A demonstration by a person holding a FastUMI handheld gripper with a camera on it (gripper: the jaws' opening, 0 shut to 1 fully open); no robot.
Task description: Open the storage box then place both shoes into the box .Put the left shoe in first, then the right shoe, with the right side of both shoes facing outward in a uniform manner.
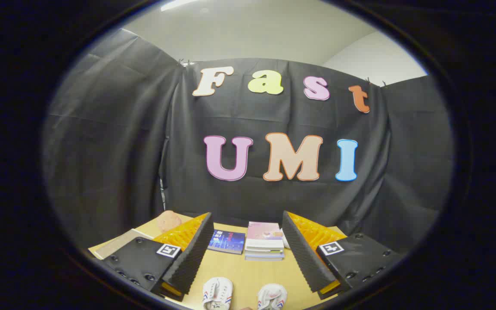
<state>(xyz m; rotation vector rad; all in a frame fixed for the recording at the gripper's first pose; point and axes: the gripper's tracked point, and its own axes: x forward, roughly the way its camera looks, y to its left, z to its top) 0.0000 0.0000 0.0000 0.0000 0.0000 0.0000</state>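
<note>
Gripper [246,254] held high, fingers spread wide apart, nothing between them; two small white shoes, one [217,293] left of the other [272,296], lie side by side on the wooden table [248,271] at bottom centre of the frame, between the fingertips. Book stack [264,241] and a dark book [227,242] sit beyond, mid-lower frame; storage box not located from here. Risk, as I judge it: left and right shoe look alike from this angle, so picking the wrong one first would break the order.

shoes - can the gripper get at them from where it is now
Probably yes: the gripper is open, and both shoes lie on bare table between its fingers, nothing over them. The books sit beyond.
</note>
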